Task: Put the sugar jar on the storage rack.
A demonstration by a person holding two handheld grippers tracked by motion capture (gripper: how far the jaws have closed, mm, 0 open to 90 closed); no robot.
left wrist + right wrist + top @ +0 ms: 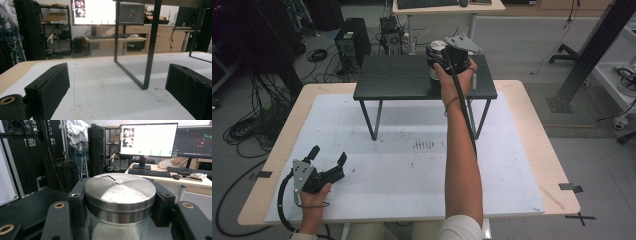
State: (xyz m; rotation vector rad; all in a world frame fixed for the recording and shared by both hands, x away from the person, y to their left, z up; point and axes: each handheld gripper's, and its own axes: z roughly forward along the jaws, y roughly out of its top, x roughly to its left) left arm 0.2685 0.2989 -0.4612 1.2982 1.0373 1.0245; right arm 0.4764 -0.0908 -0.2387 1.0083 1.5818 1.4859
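- Right gripper [446, 60] is clamping a glass jar [117, 228] just under its lid, one black pad pressing on each side of the jar; the right gripper view is showing both pads snug against the glass below the metal rim.
- Left gripper [328, 161] is resting at about 7 o'clock on the white mat [402, 165], jaws spread apart with nothing between them; the left gripper view is looking past its pads [53, 87] at a leg of the stand [150, 50].
- Jar is sitting on the black raised stand [407, 77] at roughly 1 o'clock of the table [532, 120], near the stand's far right part, well apart from the left gripper.
- Brushed-metal lid [120, 188] is lying flat and closed, with a small centre knob and a thin wire bail folded down on top.
- Judging by the thick clear wall and solid lid, the jar is likely fairly heavy for its size, rigid, and breakable if knocked or dropped off the stand.
- Smooth glass is probably slippery, so gripping right beneath the lid's overhang looks sound: the rim is acting as a ledge against sliding down.
- Taking hold by the lid alone seems risky, since whether it is latched cannot be told.
- Whatever the jar is holding is too blurred to name.
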